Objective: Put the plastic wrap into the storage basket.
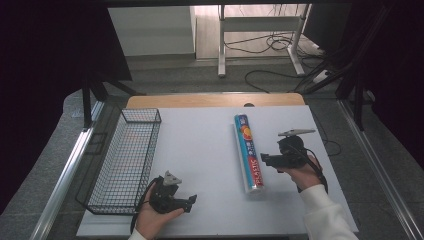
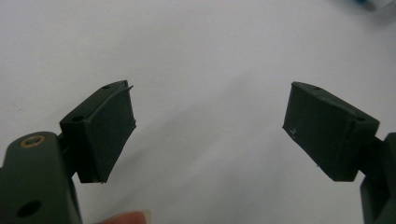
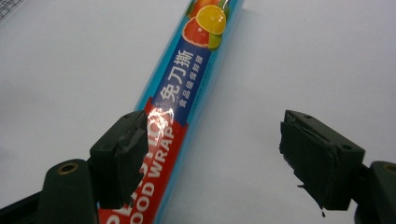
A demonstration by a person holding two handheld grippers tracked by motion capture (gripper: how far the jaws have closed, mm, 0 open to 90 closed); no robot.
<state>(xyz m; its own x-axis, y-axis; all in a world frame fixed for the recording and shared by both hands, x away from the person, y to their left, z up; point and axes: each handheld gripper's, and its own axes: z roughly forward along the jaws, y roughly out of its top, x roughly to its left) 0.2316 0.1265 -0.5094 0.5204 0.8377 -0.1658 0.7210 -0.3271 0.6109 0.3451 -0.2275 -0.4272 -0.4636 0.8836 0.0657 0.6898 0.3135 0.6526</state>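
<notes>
The food wrap roll [image 3: 187,93] carries white Chinese characters "免刀撕" on its dark blue band, with a smaller line of characters beside them, too small to make out surely. At 7 o'clock from these, on the red band, white letters read "OOD WRAP", the start cut off by the right tool's [image 3: 219,158] near jaw.

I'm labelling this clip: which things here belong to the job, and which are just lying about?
In the job:
- food wrap roll
- right tongs, open beside the roll
- wire basket, likely

Lying about:
- left tongs, open, idle
- cables on floor
</notes>
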